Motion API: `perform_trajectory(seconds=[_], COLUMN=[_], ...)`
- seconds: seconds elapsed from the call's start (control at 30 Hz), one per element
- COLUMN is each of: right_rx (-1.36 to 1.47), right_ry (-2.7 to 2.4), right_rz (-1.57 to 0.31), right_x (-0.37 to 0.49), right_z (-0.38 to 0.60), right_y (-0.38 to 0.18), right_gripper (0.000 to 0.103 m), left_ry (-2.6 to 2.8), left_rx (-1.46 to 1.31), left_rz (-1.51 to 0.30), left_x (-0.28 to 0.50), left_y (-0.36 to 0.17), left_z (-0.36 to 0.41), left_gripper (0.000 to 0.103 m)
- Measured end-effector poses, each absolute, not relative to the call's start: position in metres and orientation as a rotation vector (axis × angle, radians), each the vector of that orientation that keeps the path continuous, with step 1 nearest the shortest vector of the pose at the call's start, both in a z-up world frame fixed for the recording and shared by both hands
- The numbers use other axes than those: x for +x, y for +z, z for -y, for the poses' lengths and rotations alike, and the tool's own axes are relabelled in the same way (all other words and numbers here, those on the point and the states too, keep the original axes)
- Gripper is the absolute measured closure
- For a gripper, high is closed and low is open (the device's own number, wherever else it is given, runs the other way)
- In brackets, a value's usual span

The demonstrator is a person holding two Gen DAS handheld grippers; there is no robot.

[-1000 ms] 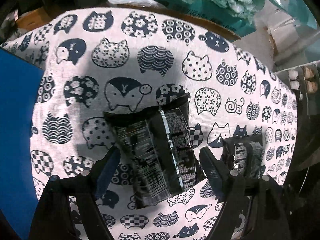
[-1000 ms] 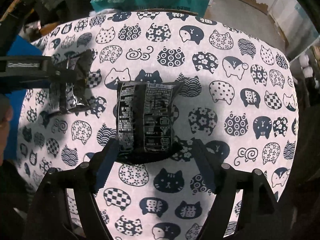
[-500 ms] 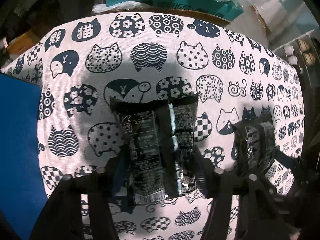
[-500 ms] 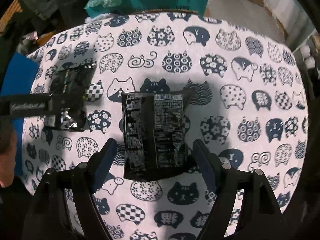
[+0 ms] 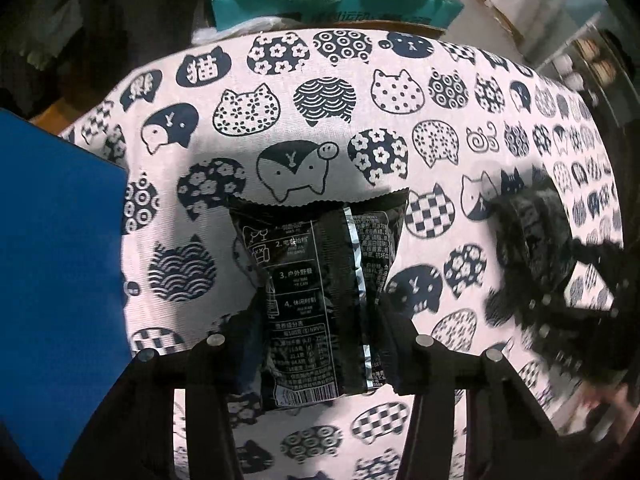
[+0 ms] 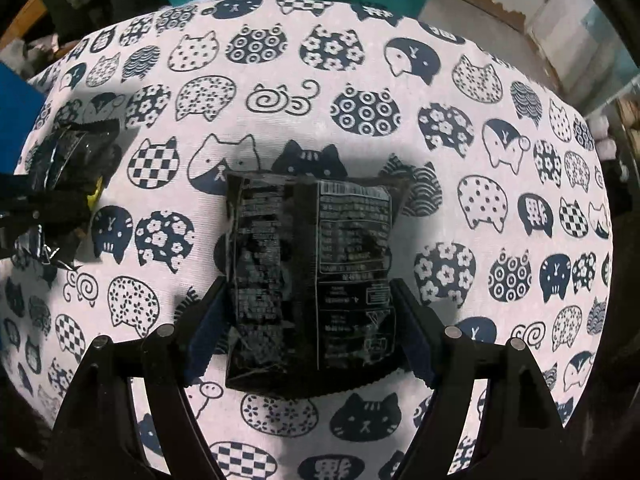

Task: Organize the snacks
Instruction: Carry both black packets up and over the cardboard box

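Down below both cameras lies a table point(image 5: 472, 92) under a white cloth printed with navy cat faces. At the lower centre of the left wrist view, the left gripper point(image 5: 316, 332) has its jaws pressed against both long sides of a black snack packet point(image 5: 312, 292), gripping it; the jaws have just been closing, and the packet stands between them with its serrated top edge toward the upper part of the frame and its barcode end at the bottom. A blue panel point(image 5: 56, 272) fills the left edge of that view, and a teal box point(image 5: 336, 4) heaped with pale green plastic sits beyond the table's far rim at the top. At the right edge of the same view, a second black packet point(image 5: 532, 240) and the right gripper above it show only as a blur. In the right wrist view, the right gripper point(image 6: 312, 320) straddles that second packet point(image 6: 312, 280), which lies flat on the cloth at the centre of the frame; its jaws stand apart on either side of the packet, just beside its edges, and whether they touch it I cannot tell. At the left edge of this view, the first packet point(image 6: 68, 160) appears again, clamped in the dark fingers of the left gripper.
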State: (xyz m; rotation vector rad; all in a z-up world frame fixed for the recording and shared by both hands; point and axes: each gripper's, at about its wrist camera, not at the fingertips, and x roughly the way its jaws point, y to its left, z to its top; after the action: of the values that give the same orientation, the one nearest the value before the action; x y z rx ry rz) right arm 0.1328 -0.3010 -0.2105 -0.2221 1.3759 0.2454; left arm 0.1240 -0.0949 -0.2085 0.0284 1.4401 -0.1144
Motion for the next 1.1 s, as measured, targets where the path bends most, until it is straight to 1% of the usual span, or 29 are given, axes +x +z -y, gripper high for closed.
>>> perform_trajectory(seconds=[0.03, 0.07, 0.17, 0.33, 0.73, 1.1], right_rx=[-0.225, -0.232, -0.264, -0.276, -0.299, -0.349], right_ry=[0.250, 0.256, 0.255, 0.278, 0.346, 0.447], right_rz=[-1.371, -1.362, -1.346, -1.347, -1.237, -1.135], right_x=[0.134, 0.133, 0.127, 0.111, 0.088, 0.077], right_z=[0.295, 0.292, 0.284, 0.272, 0.243, 0.211], right_y=[-0.212, -0.211, -0.209, -0.200, -0.107, -0.066], right_gripper=[0.032, 0.039, 0.045, 0.045, 0.045, 0.045], left_ry=[-0.120, -0.129, -0.143, -0.163, -0.199, -0.173], left_rx=[0.042, 0.051, 0.079, 0.102, 0.186, 0.182], left_rz=[-1.433, -1.426, -1.397, -1.338, -1.181, -1.083], left_x=[0.119, 0.114, 0.098, 0.081, 0.070, 0.042], left_y=[-0.207, -0.205, -0.198, -0.175, -0.120, -0.067], left_z=[0.094, 0.093, 0.088, 0.083, 0.089, 0.051], left_gripper=[0.054, 0.054, 0.055, 0.055, 0.055, 0.055])
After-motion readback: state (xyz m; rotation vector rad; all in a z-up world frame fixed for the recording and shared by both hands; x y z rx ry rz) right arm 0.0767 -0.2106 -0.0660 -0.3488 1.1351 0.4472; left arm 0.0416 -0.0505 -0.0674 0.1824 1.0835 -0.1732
